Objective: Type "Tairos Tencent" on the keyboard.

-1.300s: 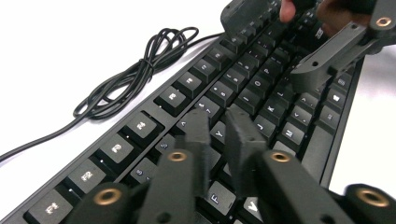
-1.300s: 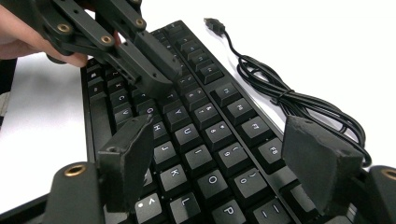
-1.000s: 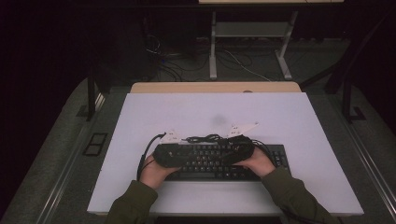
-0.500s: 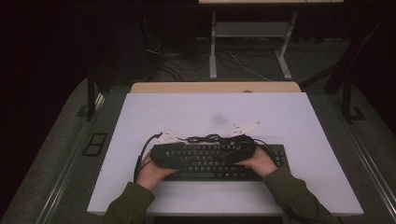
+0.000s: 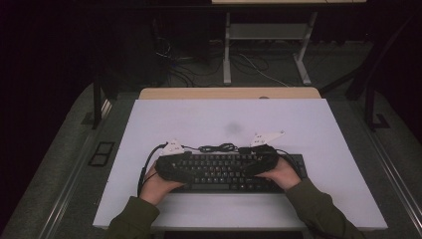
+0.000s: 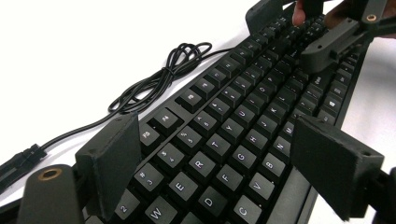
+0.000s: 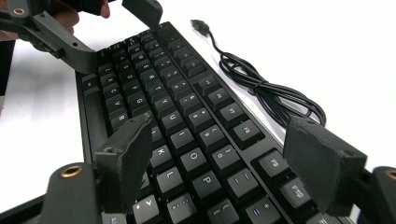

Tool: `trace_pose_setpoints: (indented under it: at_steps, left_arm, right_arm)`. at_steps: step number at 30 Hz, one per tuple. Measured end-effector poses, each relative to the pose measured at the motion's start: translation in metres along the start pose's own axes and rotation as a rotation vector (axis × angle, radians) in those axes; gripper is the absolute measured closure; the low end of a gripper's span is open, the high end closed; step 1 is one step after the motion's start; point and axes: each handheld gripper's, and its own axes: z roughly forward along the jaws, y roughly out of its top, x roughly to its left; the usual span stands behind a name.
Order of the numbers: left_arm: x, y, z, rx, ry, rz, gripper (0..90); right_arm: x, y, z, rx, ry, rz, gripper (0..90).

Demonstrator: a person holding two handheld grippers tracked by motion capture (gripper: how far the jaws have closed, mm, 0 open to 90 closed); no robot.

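Note:
A black keyboard (image 5: 226, 173) lies flat on the white table (image 5: 224, 117), near its front edge. Its cable (image 5: 219, 148) is coiled just behind it. My left gripper (image 5: 171, 164) hangs over the keyboard's left end. It is open, one jaw past the back edge and the other past the front edge, with the keys (image 6: 219, 140) between them. My right gripper (image 5: 261, 160) is open the same way over the right end, above the keys (image 7: 205, 154). The coiled cable (image 7: 268, 88) lies beside it. Whether any jaw touches the keyboard I cannot tell.
Bare white tabletop extends behind and to both sides of the keyboard. A wooden strip (image 5: 229, 93) runs along the far edge. Beyond it stand a metal table frame (image 5: 263, 35) and loose floor cables (image 5: 199, 64) in the dark.
Both hands and grippers have shifted only slightly over the keyboard's ends. The keyboard and cable lie where they were.

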Motion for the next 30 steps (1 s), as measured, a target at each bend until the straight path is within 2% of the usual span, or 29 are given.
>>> trace_pose_setpoints:
  at_steps: [13,25,30]
  left_arm:
    - [-0.001,-0.004,-0.009,-0.001,0.014,-0.001,13.1]
    - [0.001,-0.01,-0.018,-0.007,0.037,-0.016,1.1]
    - [0.001,-0.012,-0.02,-0.011,0.04,-0.016,0.0]
  right_arm:
    - [-0.003,-0.009,-0.018,-0.017,-0.02,0.012,22.2]
    - [-0.004,-0.02,-0.036,-0.037,-0.038,0.024,19.4]
    - [-0.005,-0.023,-0.041,-0.042,-0.042,0.027,18.9]
